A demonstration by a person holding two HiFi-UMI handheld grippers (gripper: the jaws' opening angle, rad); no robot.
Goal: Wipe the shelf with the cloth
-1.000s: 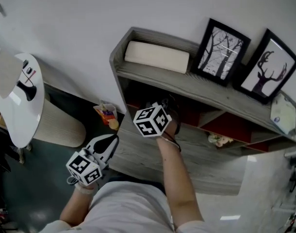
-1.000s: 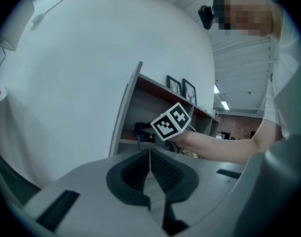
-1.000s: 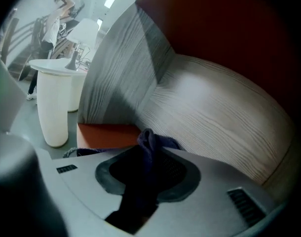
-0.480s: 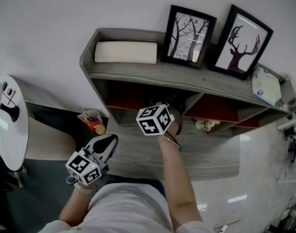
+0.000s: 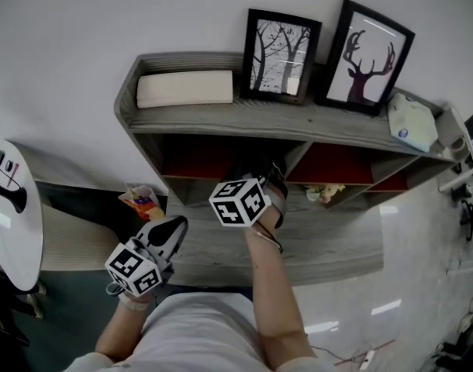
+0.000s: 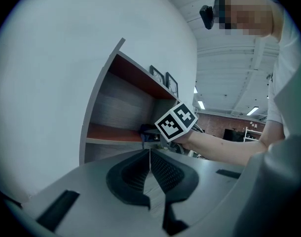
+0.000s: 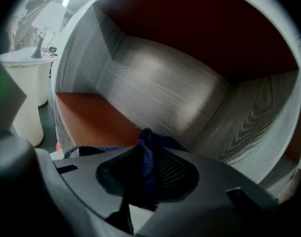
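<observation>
The grey wooden shelf (image 5: pixel 221 118) has red-floored compartments. My right gripper (image 5: pixel 269 170), under its marker cube (image 5: pixel 238 201), reaches into the left compartment near the divider. In the right gripper view a dark blue cloth (image 7: pixel 148 149) is pinched between the jaws, which have just been closing on it. Beyond it are the red floor (image 7: pixel 91 120) and the grey back wall (image 7: pixel 165 88). My left gripper (image 5: pixel 165 235) hangs low in front of the shelf's left end, shut and empty. The left gripper view shows its jaws (image 6: pixel 149 154) together and the right cube (image 6: pixel 176 122) ahead.
On the shelf top lie a cream roll (image 5: pixel 185 88), two framed pictures (image 5: pixel 281 45) (image 5: pixel 366 56) and a white packet (image 5: pixel 412 122). A small object (image 5: pixel 323 193) sits in the right compartment. A snack packet (image 5: pixel 141 202) lies on the floor, beside a white round table (image 5: pixel 12 208).
The right gripper has moved rightwards along the left compartment, from its left wall toward the divider. The shelf now looks more level in the head view. The left gripper has barely shifted.
</observation>
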